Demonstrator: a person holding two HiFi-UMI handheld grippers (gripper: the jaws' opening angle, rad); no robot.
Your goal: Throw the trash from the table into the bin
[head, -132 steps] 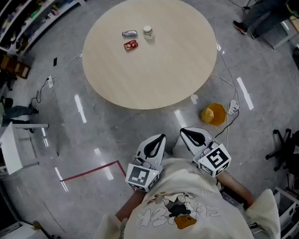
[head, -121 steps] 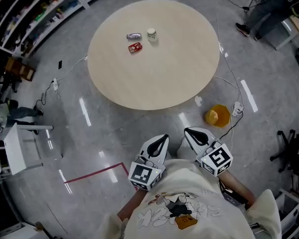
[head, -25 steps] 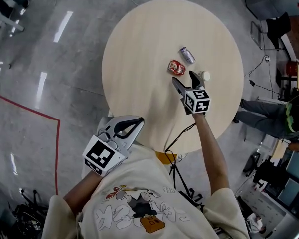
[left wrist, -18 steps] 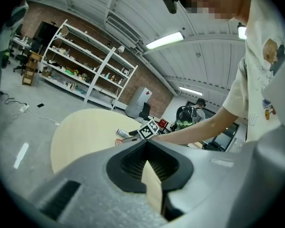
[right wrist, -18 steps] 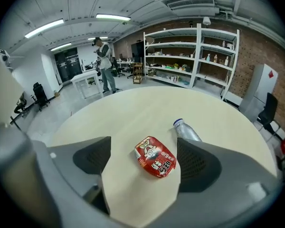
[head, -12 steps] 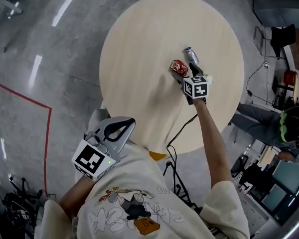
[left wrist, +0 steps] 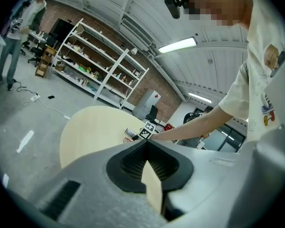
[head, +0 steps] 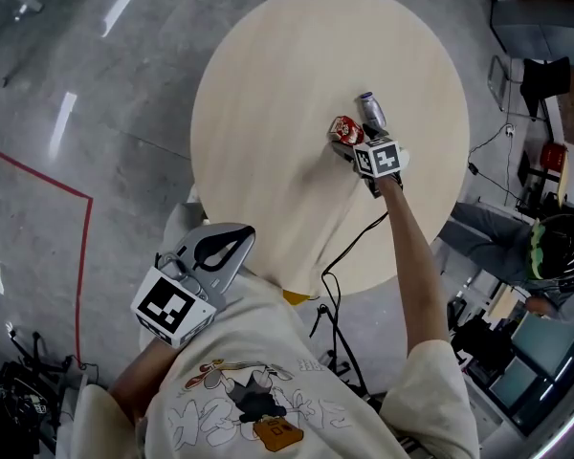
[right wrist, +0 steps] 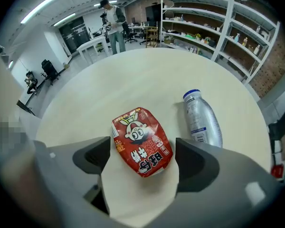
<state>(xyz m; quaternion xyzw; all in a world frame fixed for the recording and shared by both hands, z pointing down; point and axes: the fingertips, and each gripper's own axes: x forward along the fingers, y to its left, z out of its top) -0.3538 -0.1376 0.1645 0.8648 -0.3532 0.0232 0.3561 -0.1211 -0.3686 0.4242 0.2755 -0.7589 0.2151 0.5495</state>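
r gripper [right wrist: 142, 161] points steeply down at the round table [head: 268, 84]. its jaws are wide apart & have just been opening. the red snack packet [right wrist: 142, 141] lies flat on the top btwn them, pads close on both sides but not pressing. a silver bottle [right wrist: 202, 120] w/ blue cap lies on its side just beside the packet, apart from it, right by the jaw on that side.

l gripper [left wrist: 147, 148] is held back by the person's body, off the table's near edge, jaws together, nothing in them.

a black cable [head: 344, 249] hangs from the r arm across that near edge. a yellow object [head: 293, 296] on the floor peeks out under it. there's a red tape line [head: 84, 275] on the floor to the left. shelving [left wrist: 99, 65] & a standing person [right wrist: 115, 18] are in the bkgd.
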